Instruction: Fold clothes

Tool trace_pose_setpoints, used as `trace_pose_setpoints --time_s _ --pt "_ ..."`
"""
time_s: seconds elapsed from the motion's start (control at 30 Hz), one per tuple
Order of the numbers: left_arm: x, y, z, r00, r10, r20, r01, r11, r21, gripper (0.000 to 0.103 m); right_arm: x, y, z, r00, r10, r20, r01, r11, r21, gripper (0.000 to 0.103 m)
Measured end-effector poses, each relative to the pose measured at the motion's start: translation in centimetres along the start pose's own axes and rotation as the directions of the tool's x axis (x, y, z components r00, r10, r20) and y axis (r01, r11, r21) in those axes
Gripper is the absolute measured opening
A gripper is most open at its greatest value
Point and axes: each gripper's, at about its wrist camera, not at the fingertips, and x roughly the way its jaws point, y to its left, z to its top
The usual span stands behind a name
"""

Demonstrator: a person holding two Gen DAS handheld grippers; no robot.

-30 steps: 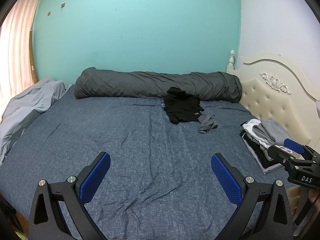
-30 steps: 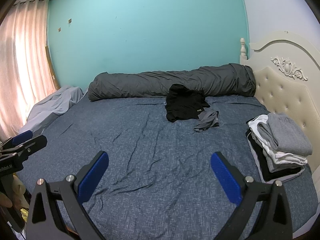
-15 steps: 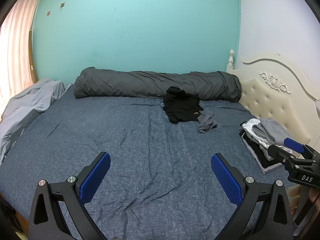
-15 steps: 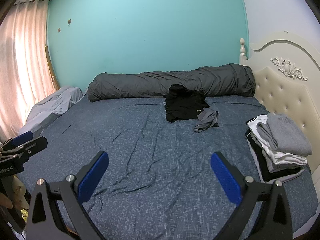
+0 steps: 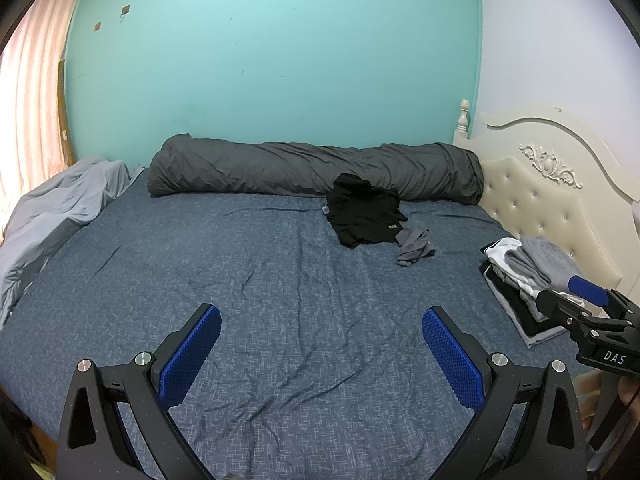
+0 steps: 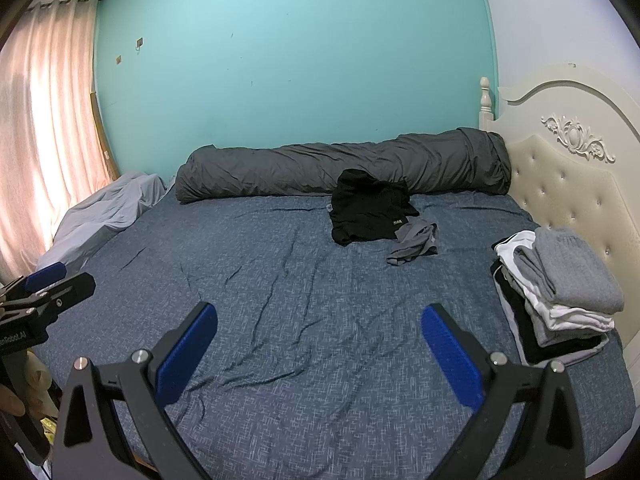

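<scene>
Almost nothing has shifted over the last second: your view drifts a hair, and both tools hover where they were above the near part of the bed (image 5: 280, 300). Your left gripper (image 5: 321, 354) has its blue pads spread wide with nothing between them, and your right gripper (image 6: 319, 354) is equally wide and empty. You are between garments, I judge: a finished stack of folded clothes (image 6: 560, 300) sits at the right edge by the cream headboard (image 6: 560, 168), while the unfolded work lies well ahead of you. That is the crumpled black garment (image 5: 364, 212), resting just in front of the long rolled grey duvet (image 5: 312, 168), with a small grey garment (image 5: 414, 246) touching its near right corner. Your next move probably calls for a long reach forward across the open blue sheet to one of these, then dragging it back to the clear middle where you can spread it flat. Pinch a single layer at an edge, since the black heap is bunched and its seams cannot be made out from here.
</scene>
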Motion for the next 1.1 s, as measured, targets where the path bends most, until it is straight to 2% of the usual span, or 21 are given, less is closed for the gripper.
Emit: trace_pose_setpoints --time_s 0.37,0.7,0.87,1.1 --pt "1.2 -0.2 -0.1 1.0 0.003 -0.011 -0.003 1.0 0.005 0.103 0.9 -0.2 0.0 1.0 -0.007 -0.012 0.007 1.0 -0.004 0.102" --pt "4.7 -0.3 0.2 1.0 0.016 -0.026 -0.016 1.0 0.011 0.103 3.8 -1.1 0.0 0.999 -0.021 -0.04 0.02 1.0 -0.009 0.102" --pt "8.4 0.0 0.4 0.998 0.021 -0.052 -0.021 1.0 -0.001 0.103 6.8 -2.3 0.0 0.997 -0.024 -0.07 0.024 1.0 -0.004 0.102" --pt "16.0 1.1 0.8 0.995 0.046 -0.094 -0.048 0.999 -0.016 0.103 14.2 -4.8 0.6 0.994 -0.011 -0.109 0.013 1.0 0.013 0.102"
